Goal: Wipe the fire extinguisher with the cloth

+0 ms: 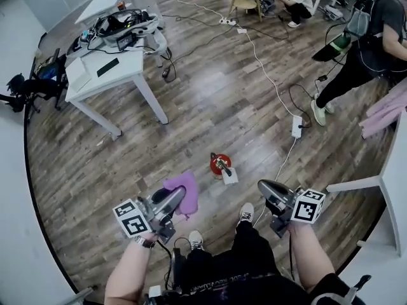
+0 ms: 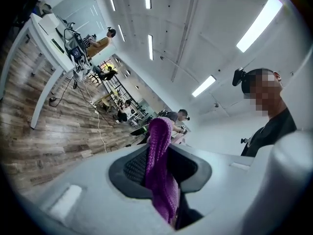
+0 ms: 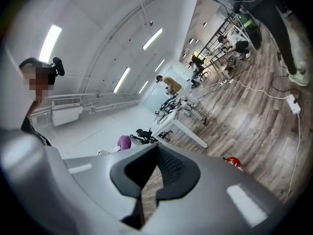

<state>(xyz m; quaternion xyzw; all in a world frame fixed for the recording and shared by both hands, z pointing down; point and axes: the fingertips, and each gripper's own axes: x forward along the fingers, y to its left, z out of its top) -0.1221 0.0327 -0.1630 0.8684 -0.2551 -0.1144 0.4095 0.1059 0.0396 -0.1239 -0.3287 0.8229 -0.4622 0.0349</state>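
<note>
A small red fire extinguisher (image 1: 220, 164) with a white tag stands on the wooden floor, just ahead of my feet. Above the floor to its left, my left gripper (image 1: 180, 194) is shut on a purple knitted cloth (image 1: 184, 190). In the left gripper view the cloth (image 2: 160, 165) hangs pinched between the jaws of the left gripper (image 2: 159, 153). My right gripper (image 1: 263, 186) hovers to the right of the extinguisher, shut and holding nothing. In the right gripper view, past the right gripper (image 3: 155, 153), I see the extinguisher (image 3: 234, 161) low at the right and the cloth (image 3: 123, 141) at the left.
A white table (image 1: 121, 68) loaded with devices stands at the upper left, a dark chair (image 1: 25, 88) beside it. A power strip (image 1: 296, 126) and cables cross the floor. One person (image 1: 369, 37) stands at the right, another crouches at the back. A white table leg (image 1: 356, 184) is at the right.
</note>
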